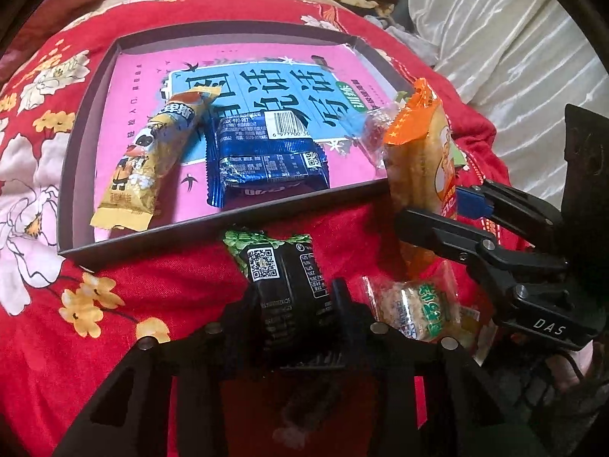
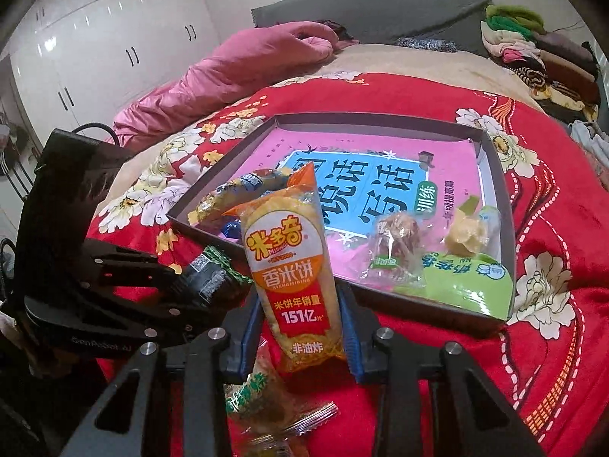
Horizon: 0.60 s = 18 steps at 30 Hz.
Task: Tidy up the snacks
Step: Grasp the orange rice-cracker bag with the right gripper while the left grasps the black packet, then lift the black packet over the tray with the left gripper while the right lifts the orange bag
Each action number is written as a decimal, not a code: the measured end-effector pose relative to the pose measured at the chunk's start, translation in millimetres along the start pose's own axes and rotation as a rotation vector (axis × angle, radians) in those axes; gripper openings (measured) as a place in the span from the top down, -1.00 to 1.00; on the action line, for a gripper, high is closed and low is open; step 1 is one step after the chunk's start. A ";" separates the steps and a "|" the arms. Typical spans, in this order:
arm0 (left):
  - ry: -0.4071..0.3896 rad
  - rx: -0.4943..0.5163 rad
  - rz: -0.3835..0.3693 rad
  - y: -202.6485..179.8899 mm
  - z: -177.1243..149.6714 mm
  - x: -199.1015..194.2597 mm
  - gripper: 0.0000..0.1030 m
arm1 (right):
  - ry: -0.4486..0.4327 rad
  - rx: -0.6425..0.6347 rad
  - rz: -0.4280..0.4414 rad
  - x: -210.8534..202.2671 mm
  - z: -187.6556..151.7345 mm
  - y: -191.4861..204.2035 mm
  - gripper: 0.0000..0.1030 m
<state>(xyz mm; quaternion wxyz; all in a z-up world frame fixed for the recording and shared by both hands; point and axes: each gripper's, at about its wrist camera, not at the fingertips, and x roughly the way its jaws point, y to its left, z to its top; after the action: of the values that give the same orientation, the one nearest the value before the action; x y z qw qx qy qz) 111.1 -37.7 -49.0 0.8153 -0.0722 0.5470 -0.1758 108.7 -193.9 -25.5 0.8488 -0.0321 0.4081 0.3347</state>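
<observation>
My left gripper [image 1: 295, 304] is shut on a black snack packet [image 1: 285, 278] with a QR code and a green top, which lies on the red blanket just in front of the tray. My right gripper [image 2: 300, 331] is shut on an orange rice-cracker pack [image 2: 293, 266] and holds it upright near the tray's front right corner. The left wrist view shows that right gripper [image 1: 445, 209] with the orange pack [image 1: 418, 152]. The right wrist view shows the left gripper [image 2: 198, 278] with the black packet [image 2: 209, 270]. The dark tray [image 1: 190, 224] holds a pink book.
In the tray lie a yellow bar [image 1: 144, 163], a blue packet [image 1: 266, 163], a clear-wrapped candy [image 1: 375, 129] and a green packet [image 2: 468, 278]. A clear cracker packet [image 1: 418, 312] lies loose on the flowered red blanket [image 1: 114, 323]. A pink quilt [image 2: 228, 72] lies behind the tray.
</observation>
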 end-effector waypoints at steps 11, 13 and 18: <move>-0.057 -0.018 -0.056 0.7 8.2 -25.5 0.31 | -0.109 0.020 0.052 -18.5 7.2 0.5 0.27; -0.068 -0.021 -0.064 0.9 10.8 -31.0 0.31 | -0.128 0.033 0.054 -22.2 8.1 -2.3 0.27; -0.104 -0.032 -0.068 4.9 13.5 -45.5 0.31 | -0.167 0.056 0.046 -30.2 10.7 -8.9 0.27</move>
<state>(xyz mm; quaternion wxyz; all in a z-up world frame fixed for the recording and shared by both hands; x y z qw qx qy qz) 109.0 -17.5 -5.8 0.8348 -0.1127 0.5041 -0.1905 107.8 -213.6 1.3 0.8726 0.0290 0.3456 0.3439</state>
